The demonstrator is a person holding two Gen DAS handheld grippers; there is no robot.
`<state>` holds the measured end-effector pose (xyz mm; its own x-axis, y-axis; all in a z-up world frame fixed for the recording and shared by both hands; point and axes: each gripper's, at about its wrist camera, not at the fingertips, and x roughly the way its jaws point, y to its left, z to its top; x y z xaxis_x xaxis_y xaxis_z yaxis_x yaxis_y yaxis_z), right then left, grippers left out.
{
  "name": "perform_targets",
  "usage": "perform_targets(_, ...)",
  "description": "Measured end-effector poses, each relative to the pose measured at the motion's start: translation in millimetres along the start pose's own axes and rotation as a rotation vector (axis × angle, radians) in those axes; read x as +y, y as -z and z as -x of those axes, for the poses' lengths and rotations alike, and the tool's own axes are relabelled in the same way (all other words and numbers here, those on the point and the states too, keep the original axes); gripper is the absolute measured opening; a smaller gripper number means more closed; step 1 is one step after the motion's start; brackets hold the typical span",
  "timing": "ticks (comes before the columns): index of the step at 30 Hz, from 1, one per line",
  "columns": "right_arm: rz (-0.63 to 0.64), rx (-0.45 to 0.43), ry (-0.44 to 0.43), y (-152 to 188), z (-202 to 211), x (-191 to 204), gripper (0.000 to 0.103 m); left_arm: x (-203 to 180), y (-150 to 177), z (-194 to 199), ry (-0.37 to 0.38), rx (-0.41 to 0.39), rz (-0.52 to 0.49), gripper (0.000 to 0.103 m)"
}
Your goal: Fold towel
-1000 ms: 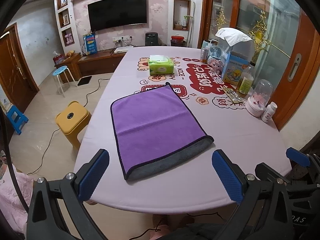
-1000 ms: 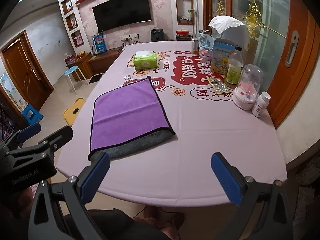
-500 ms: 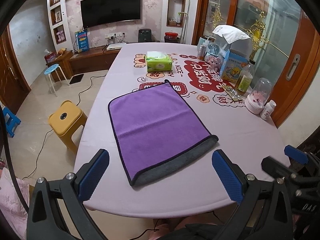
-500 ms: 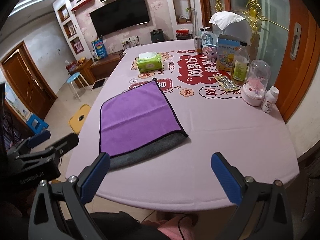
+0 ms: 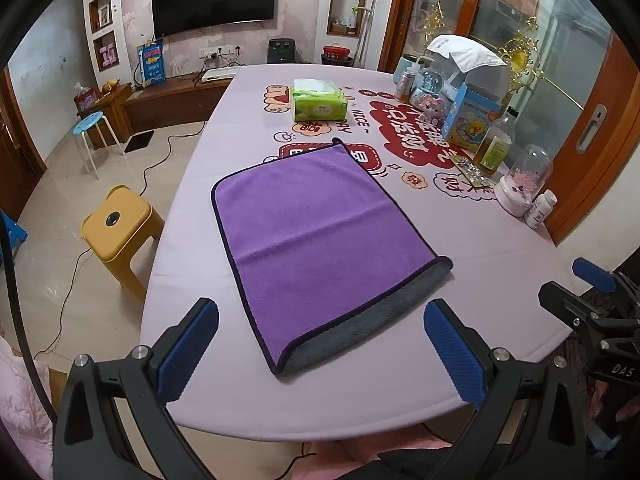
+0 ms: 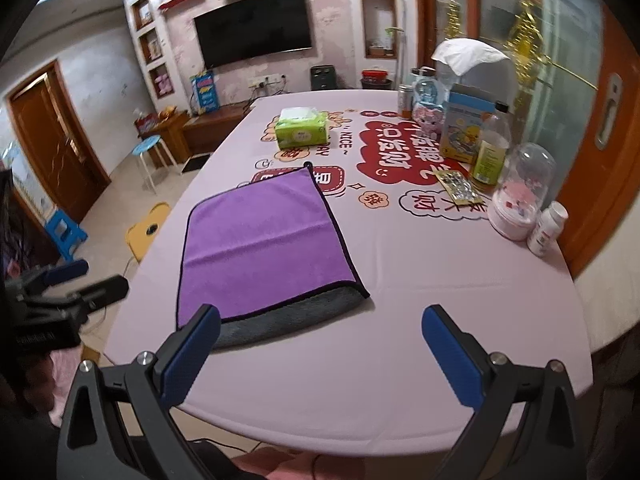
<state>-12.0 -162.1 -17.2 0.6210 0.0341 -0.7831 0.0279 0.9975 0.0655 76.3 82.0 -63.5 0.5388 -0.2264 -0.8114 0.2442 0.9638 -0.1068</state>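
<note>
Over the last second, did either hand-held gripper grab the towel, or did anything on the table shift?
Nothing was grabbed. The left hand-held gripper and right hand-held gripper both stayed open and empty, drifting slightly nearer over the table. The purple towel lies as before, folded with its grey underside showing at the near edge; the tissue pack has not moved.

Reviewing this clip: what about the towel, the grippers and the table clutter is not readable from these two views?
- Towel: the grey underlayer shows only along the near edge; purple layer covers the rest, both views.
- Right hand-held gripper: its handle is cut by the frame bottom.
- Left hand-held gripper: likewise cut at the bottom.
- White pill bottle: label too small, right wrist view.
- Items behind the blue box: partly hidden.
</note>
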Motion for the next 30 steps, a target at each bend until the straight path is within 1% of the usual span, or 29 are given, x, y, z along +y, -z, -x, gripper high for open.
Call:
perform_targets(6,0.163,-0.004,-0.039,-0.7,-29.6,1.7,0.101,1.2,3.5,-18.0,-0.036,-0.004,-0.030,0.102)
perform_targets(8,0.219,-0.003,-0.058,-2.1,-40.5,1.6,0.101,0.9,2.5,-23.2,-0.032,0.002,-0.027,0.102)
perform_targets(10,0.254,-0.004,-0.075,-3.4,-48.8,1.0,0.101,2.0,1.6,-30.5,-0.033,0.007,-0.019,0.102)
perform_targets(14,0.330,0.011,-0.113,-5.0,-71.1,0.2,0.101,4.4,-1.8,-47.0,-0.064,0.028,-0.005,0.102)
perform_targets(19,0.393,0.038,-0.158,-8.7,-98.9,-4.1,0.101,3.6,-5.1,-64.0,-0.082,0.054,0.013,0.102)
perform_targets(25,0.423,0.109,-0.212,-10.5,-133.7,-13.6,0.095,-1.0,-2.0,-94.3,-0.127,0.134,0.007,0.102)
perform_targets(27,0.436,0.130,-0.221,-9.8,-145.1,-16.2,0.094,0.6,1.7,-107.9,-0.136,0.173,0.017,0.102)
perform_targets(30,0.446,0.169,-0.241,-7.5,-163.1,-20.8,0.090,4.1,8.7,-126.5,-0.143,0.227,0.031,0.102)
